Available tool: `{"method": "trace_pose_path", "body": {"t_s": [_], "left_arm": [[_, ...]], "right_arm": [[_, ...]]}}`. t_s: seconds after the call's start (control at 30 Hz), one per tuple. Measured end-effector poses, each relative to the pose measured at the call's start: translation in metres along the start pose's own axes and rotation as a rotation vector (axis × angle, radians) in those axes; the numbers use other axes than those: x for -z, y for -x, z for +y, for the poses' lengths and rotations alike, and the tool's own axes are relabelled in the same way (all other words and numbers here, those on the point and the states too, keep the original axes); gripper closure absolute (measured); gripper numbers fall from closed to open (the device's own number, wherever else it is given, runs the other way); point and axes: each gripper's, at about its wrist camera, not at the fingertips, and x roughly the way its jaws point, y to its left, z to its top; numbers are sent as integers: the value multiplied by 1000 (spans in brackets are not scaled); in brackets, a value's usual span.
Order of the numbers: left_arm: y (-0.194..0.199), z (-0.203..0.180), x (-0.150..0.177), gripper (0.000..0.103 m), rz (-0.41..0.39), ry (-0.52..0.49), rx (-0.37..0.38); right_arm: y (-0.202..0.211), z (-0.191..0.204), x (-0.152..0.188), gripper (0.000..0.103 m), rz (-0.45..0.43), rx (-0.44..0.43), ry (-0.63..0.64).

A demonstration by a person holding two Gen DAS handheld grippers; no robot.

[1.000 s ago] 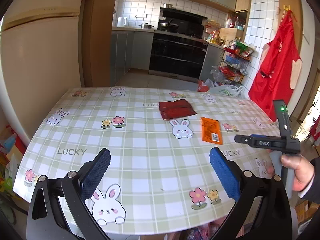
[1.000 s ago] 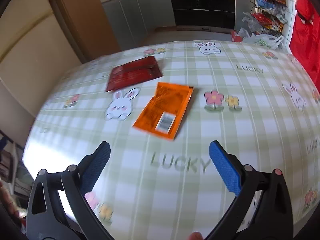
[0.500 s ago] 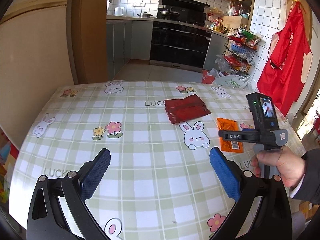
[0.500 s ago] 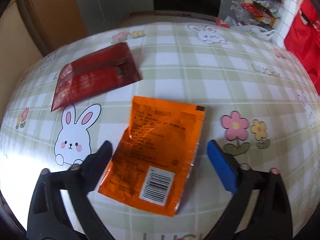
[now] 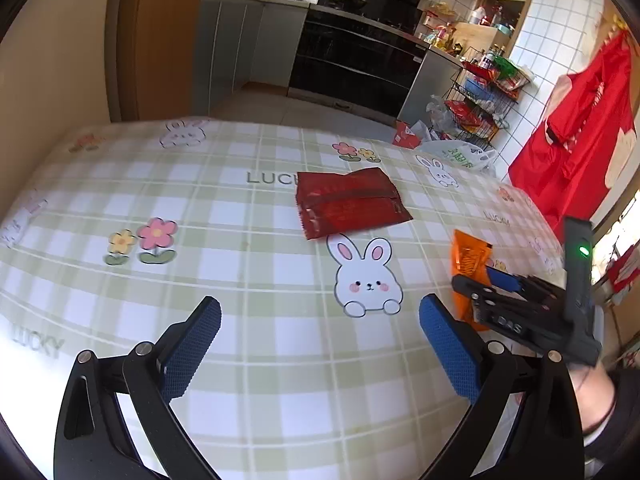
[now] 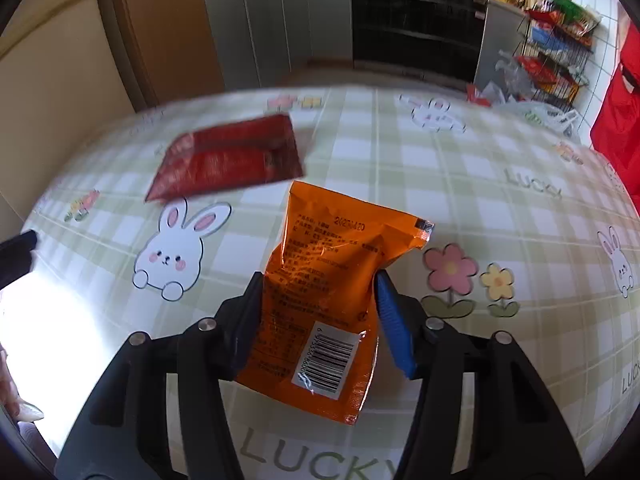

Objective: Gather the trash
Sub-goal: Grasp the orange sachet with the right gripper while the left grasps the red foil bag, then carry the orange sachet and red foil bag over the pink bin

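Right tongs [image 6: 318, 312] closing around the orange packet [image 6: 332, 292], pads touching its sides, packet crumpling and lifting off the bench [image 6: 460, 184] near its right edge. Left tongs [image 5: 320, 348] hovering spread wide, pinching nothing. Red packet [image 5: 352, 204] lying flat toward the far edge.

Glossy, crinkled orange foil wrapper [image 6: 320, 288]

Right gripper [image 6: 318, 304]: jaws closing around an orange packet [image 6: 332, 276], barcode end nearest, packet buckling between the pads; red packet [image 6: 230, 158] beyond to the left, flat on the checked, rabbit-printed worktop [image 6: 460, 184]
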Motion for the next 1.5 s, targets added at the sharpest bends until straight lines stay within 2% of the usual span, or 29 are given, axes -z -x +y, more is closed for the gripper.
{"method": "trace_pose_path", "body": {"t_s": [0.1,0.23,0.3,0.4,0.47,0.57,0.67,0.83,0.87,0.97,1.07,1.1,1.17,1.27,1.37,1.5], "left_arm": [[-22,-4,-10,6,18,32,6],[-52,-10,-37,6,29,62,43],[-67,-15,-56,7,25,31,42],[-92,-38,-85,7,35,-190,21],[-110,-56,-100,7,82,-349,78],[-135,-80,-108,7,138,-560,70],[-153,-96,-104,7,167,-718,52],[-183,-105,-74,6,283,-939,-2],[-185,-101,-75,7,283,-926,7],[-194,-84,-88,9,325,-778,9],[-195,-71,-92,28,362,-653,79],[-192,-68,-92,33,359,-626,82],[-183,-67,-86,40,328,-648,67],[-163,-60,-81,60,318,-606,105],[-138,-55,-72,66,272,-556,114],[-89,-47,-56,73,189,-405,152]], "right_arm": [[10,-13,3,47,-52,-5,-27],[9,-21,7,47,-58,-7,-57],[7,-26,9,47,-56,-14,-90],[8,-36,13,47,-62,-22,-144],[12,-46,14,47,-72,-36,-190],[23,-57,16,47,-84,-50,-233],[38,-68,19,47,-99,-48,-250],[61,-92,31,47,-118,-56,-323],[65,-95,33,47,-117,-56,-330],[74,-101,40,47,-106,-62,-340],[82,-102,47,47,-105,-68,-347],[84,-101,49,47,-106,-70,-345],[87,-96,53,47,-102,-78,-341],[93,-86,57,47,-108,-94,-327],[103,-71,61,47,-126,-107,-291],[121,-53,66,47,-146,-132,-252]]}}
